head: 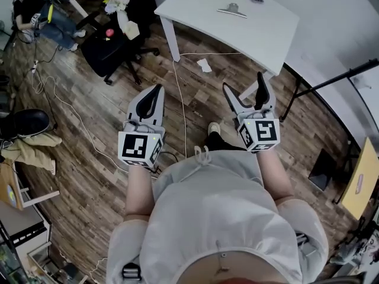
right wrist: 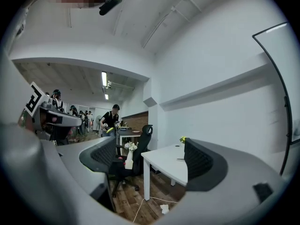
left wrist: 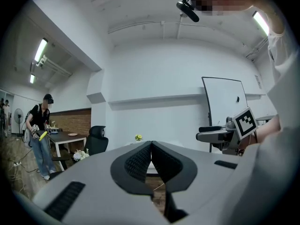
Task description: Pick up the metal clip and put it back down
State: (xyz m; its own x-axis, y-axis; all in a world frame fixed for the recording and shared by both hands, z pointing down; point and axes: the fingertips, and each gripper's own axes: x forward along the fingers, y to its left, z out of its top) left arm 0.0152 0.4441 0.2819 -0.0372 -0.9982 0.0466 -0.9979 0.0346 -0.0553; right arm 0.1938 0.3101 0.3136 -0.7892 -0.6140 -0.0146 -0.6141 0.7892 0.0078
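Observation:
The metal clip (head: 232,9) lies on the white table (head: 266,34) at the far side of the head view, well ahead of both grippers. It shows in the right gripper view as a small grey shape (right wrist: 181,160) on the tabletop (right wrist: 166,165). My right gripper (head: 244,87) is held over the wooden floor short of the table, jaws wide open and empty (right wrist: 150,161). My left gripper (head: 155,93) is beside it, jaws shut with nothing between them (left wrist: 151,146).
A black office chair (head: 118,46) and a white vase of flowers (head: 121,10) stand left of the table. A white cable (head: 180,99) and crumpled paper (head: 204,65) lie on the floor. A black stand (head: 331,81) leans at right. A person (head: 35,16) sits far left.

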